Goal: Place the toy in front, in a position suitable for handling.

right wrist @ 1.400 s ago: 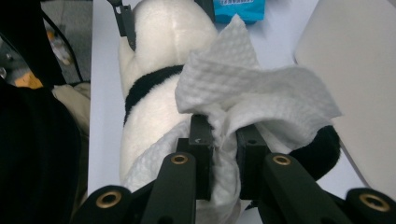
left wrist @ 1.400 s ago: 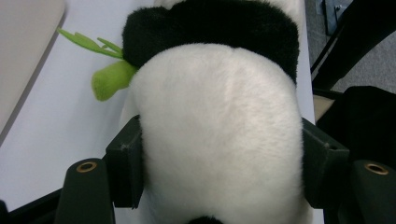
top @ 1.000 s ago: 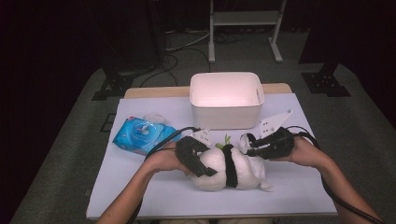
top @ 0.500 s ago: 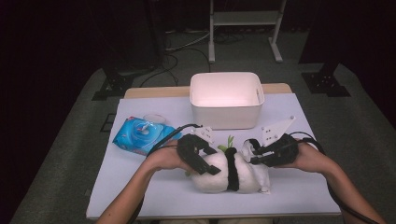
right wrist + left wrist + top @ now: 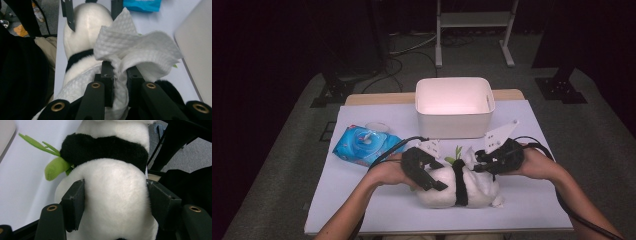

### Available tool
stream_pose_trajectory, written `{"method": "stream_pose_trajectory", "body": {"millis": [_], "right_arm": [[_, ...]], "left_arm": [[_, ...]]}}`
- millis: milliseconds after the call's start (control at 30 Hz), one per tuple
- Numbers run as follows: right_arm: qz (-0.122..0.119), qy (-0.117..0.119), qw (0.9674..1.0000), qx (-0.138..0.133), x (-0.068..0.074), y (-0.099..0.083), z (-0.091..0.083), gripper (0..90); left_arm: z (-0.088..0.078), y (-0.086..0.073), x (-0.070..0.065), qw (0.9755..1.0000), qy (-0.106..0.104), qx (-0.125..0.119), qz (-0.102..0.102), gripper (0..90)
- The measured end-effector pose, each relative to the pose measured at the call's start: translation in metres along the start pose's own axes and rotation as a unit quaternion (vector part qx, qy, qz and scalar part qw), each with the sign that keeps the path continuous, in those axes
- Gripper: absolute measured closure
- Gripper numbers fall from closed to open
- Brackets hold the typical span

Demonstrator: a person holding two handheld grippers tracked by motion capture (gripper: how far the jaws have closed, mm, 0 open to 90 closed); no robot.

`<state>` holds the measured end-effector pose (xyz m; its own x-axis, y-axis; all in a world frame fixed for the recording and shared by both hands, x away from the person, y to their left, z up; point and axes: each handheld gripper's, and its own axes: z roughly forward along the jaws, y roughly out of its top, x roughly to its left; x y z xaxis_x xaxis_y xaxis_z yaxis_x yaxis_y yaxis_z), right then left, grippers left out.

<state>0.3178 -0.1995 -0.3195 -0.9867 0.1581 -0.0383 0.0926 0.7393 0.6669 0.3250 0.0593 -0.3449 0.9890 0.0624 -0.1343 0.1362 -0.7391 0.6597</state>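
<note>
Dark floor and cables ring a white-topped table, and near its front edge, about midway along, lies the soft black-and-white plush panda on its side, a green felt bamboo sprig poking from under its black arm band. The left gripper has just been closing its jaws around the panda's round white body, and both pads now press into the fur, likely to pin the toy steady. The right gripper is clenched on a crumpled white embossed paper wipe, held against the panda's far end, apparently to rub the fur clean. Beyond the toy, toward the back edge, stands a white rectangular plastic bin, and toward the left edge lies a blue pack of wet wipes, probably the wipe's source.
</note>
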Motion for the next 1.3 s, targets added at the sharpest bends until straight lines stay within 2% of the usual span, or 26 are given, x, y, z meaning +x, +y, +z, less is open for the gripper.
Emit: {"method": "stream_pose_trajectory", "body": {"millis": [167, 433, 600, 667, 800, 967, 1000, 1300], "right_arm": [[0.01, -0.003, 0.9999, -0.005, 0.001, -0.011, -0.008, 79.1], [0.013, 0.003, 0.9999, 0.004, 0.003, -0.015, -0.003, 79.2], [0.008, 0.004, 0.9999, 0.008, 0.004, -0.015, -0.003, 79.2], [0.008, 0.004, 0.9999, 0.009, 0.004, -0.017, -0.004, 79.2], [0.024, 0.001, 0.9997, 0.007, 0.002, -0.025, -0.009, 79.2], [0.039, -0.001, 0.9992, 0.002, 0.001, -0.034, -0.014, 79.2], [0.033, -0.002, 0.9995, 0.002, 0.0, -0.035, -0.015, 79.2], [0.039, -0.004, 0.9992, -0.001, 0.0, -0.042, -0.018, 79.1]], "left_arm": [[0.001, 0.003, -0.001, 1.0, -0.002, 0.004, 0.004, 35.5], [-0.002, 0.007, 0.001, 1.0, -0.008, 0.002, 0.005, 33.0], [-0.009, 0.009, 0.001, 1.0, -0.005, -0.002, 0.005, 31.7], [-0.012, 0.009, 0.001, 1.0, 0.004, -0.002, 0.003, 28.0], [-0.019, 0.005, 0.002, 0.9998, 0.014, -0.011, -0.007, 24.7], [-0.021, 0.0, 0.005, 0.9997, 0.013, -0.018, -0.013, 22.8], [-0.02, -0.001, 0.005, 0.9996, 0.01, -0.02, -0.016, 22.5], [-0.017, -0.007, 0.004, 0.999, 0.0, -0.042, -0.015, 19.7]]}}
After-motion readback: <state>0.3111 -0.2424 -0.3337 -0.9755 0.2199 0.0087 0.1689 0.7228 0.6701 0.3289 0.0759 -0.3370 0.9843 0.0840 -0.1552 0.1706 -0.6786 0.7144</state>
